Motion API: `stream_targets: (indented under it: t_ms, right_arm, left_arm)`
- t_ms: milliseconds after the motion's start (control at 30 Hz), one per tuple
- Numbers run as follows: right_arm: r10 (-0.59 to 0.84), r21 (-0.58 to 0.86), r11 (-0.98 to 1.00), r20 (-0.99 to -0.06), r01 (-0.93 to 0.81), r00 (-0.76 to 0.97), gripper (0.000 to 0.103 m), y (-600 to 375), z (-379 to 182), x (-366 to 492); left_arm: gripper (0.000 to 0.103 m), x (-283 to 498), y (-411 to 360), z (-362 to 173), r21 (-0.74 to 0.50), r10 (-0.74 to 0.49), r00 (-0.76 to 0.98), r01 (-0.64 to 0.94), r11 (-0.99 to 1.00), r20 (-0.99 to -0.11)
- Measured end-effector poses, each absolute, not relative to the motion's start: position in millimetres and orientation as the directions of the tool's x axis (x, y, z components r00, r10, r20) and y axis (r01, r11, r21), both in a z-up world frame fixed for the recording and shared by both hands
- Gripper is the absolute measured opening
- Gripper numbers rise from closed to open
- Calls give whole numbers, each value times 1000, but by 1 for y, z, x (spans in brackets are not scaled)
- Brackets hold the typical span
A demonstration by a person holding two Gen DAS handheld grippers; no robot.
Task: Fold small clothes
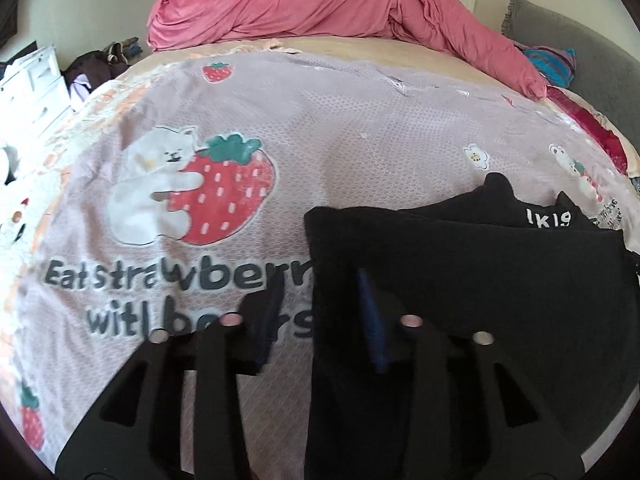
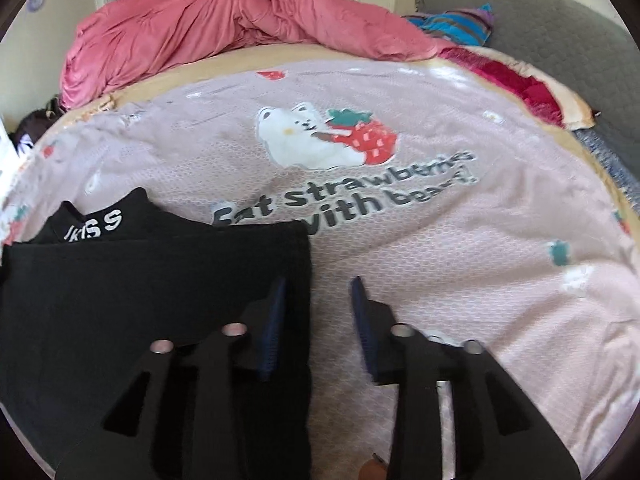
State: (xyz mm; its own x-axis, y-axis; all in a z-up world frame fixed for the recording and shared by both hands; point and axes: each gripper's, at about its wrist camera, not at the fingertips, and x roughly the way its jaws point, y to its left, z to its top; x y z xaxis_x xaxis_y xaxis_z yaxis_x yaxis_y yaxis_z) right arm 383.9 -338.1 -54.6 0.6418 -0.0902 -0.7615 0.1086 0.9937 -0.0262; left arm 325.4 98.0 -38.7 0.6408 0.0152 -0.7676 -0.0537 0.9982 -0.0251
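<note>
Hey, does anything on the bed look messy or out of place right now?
Nothing is spilled or damaged. The black garment lies mostly flat on the strawberry bear blanket, though its far edge with white lettering pokes out unevenly past the folded layer. The pink duvet is bunched in a heap at the far side.

Pink printed bedspread (image 2: 440, 240), dark grey lettering: "Eat strawberries with bears!", partly covered in left wrist view.
Black folded fabric garment (image 2: 140, 300), white letters on band: "KISS" legible in right wrist view; only "K19"-like fragment in left wrist view (image 1: 546, 218).
</note>
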Motion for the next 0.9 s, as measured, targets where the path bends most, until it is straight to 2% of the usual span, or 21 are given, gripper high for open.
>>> stream_targets:
  t_ms: [67,100,200,333,500,600,900]
  right_arm:
    - [-90,-27,994,-744,105,662,43,-336,-45,374]
    - [-79,-18,995,-733,97,676,49,-334,-39,368]
    - [-17,18,999,-701,42,713,56,-325,-24,351]
    - [36,8,999,-680,-41,732,64,-304,-11,333]
    - [75,-25,992,-683,-125,726,71,-276,-5,314]
    - [103,-13,988,-691,-154,715,75,-267,-6,304]
    - [95,-17,985,-774,-171,626,75,-260,-38,275]
  left_arm:
    - [39,319,98,-32,-33,7,647,-50,998,-763]
    - [44,315,97,-28,-30,9,651,-49,998,-759]
    - [57,305,92,-17,-34,-5,655,-32,999,-756]
    - [67,291,77,-6,-42,-41,662,15,999,-749]
    - [68,278,59,-5,-30,-68,646,69,997,-760]
    - [72,267,52,-11,-36,-89,622,96,995,-778]
    - [73,243,49,-32,-51,-107,562,113,992,-820]
